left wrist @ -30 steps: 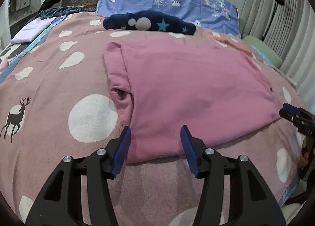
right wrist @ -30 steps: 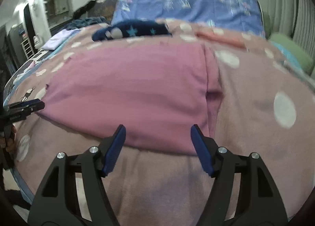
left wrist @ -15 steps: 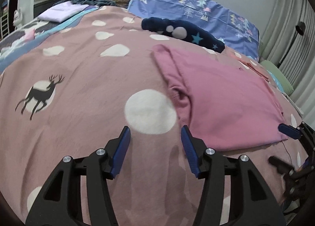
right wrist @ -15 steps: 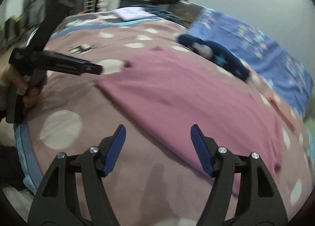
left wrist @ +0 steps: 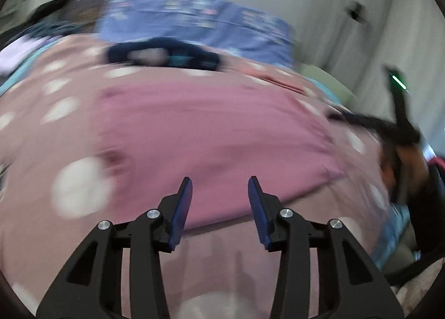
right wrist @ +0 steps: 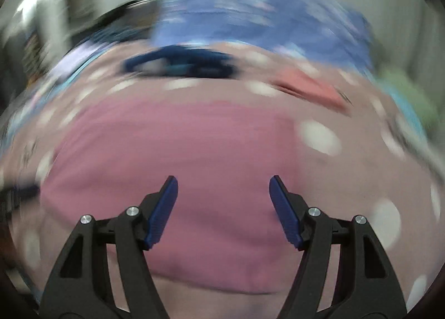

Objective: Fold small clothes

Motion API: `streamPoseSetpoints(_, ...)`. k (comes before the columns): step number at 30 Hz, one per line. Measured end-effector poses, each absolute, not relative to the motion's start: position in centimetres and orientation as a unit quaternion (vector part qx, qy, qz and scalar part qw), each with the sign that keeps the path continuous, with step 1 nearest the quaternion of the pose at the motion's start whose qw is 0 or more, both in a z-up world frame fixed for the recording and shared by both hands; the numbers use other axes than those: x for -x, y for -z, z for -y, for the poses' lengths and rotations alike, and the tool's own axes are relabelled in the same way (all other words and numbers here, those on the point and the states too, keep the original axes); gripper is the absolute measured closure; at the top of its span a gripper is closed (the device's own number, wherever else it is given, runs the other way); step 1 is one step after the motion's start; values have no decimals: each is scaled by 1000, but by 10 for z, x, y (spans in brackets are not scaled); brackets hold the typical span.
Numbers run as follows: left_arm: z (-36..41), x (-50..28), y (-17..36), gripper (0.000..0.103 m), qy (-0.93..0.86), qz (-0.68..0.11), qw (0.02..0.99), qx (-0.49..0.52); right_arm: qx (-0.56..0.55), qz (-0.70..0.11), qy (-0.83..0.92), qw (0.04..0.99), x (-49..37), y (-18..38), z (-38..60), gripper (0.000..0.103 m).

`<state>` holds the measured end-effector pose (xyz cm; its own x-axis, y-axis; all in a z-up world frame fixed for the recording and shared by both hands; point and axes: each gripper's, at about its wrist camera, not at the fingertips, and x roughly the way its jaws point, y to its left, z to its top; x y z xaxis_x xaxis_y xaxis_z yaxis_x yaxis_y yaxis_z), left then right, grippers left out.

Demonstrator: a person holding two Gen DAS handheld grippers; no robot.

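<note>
Both views are blurred by motion, so fine detail can't be made out. A pink garment (left wrist: pixel 211 135) is seen lying flat on the bed (left wrist: pixel 83 241), near its front edge, over a dusty-pink spotted cover. Its long axis is run left-right across the bed, parallel to the front edge; which end is the neck can't be told. Behind it, toward the head of the bed, a dark navy garment (left wrist: pixel 164 53) is laid crosswise, w/ a blue patterned pillow (left wrist: pixel 194 18) beyond it at the head edge. A salmon-coloured cloth (right wrist: pixel 308 88) is seen at the back right, apart from the pink garment. Nothing is placed between the grippers and the pink garment.

The left hand-held gripper (left wrist: pixel 219 210) is held above the garment's front edge, jaws parted w/ a clear gap, nothing gripped. The right hand-held gripper (right wrist: pixel 224 210) is held over the garment's front right part, jaws spread wider, also nothing gripped.

Only in the left wrist view is the right hand-held gripper shown from outside, as a dark smear at the right edge of the bed. Only the right wrist view shows the salmon cloth plainly.
</note>
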<state>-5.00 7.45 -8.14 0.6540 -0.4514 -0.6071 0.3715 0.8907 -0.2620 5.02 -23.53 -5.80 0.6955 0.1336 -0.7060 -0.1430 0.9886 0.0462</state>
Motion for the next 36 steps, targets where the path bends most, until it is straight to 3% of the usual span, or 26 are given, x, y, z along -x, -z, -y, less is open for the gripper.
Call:
streamPoseSetpoints(2, -31, 43, 81, 60, 264, -349, 899, 32, -65, -410, -54, 908, -78, 61, 295, 34)
streamPoseSetpoints(5, 45, 33, 84, 48, 327, -345, 880, -19, -130, -431, -68, 890, -113, 70, 341, 34)
streamPoseSetpoints(7, 98, 30, 90, 46, 353, -345, 867, -67, -155, -438, -97, 880, -130, 75, 348, 34)
streamPoseSetpoints(10, 156, 26, 99, 40, 364, -340, 858, -127, -156, -462, -137, 862, -154, 89, 339, 33)
streamPoseSetpoints(17, 209, 14, 120, 40, 360, -377, 831, -193, -133, -478, -173, 851, -197, 114, 321, 32)
streamPoseSetpoints(18, 211, 13, 122, 45, 359, -380, 830, -195, -123, -472, -173, 856, -203, 116, 320, 47)
streamPoseSetpoints(19, 211, 10, 122, 63, 363, -381, 829, -189, -112, -466, -166, 862, -206, 116, 318, 90)
streamPoseSetpoints(22, 201, -3, 117, 96, 392, -393, 819, -147, -135, -440, -177, 870, -215, 111, 322, 94)
streamPoseSetpoints(23, 197, -6, 117, 98, 406, -398, 812, -131, -150, -424, -189, 873, -214, 105, 324, 94)
streamPoseSetpoints(26, 196, -11, 123, 98, 413, -409, 805, -116, -127, -396, -216, 883, -214, 94, 319, 94)
streamPoseSetpoints(30, 200, -5, 124, 97, 409, -402, 808, -136, -121, -448, -191, 865, -238, 139, 321, 94)
streamPoseSetpoints(36, 200, 6, 124, 97, 410, -397, 809, -141, -131, -425, -164, 880, -226, 122, 335, 89)
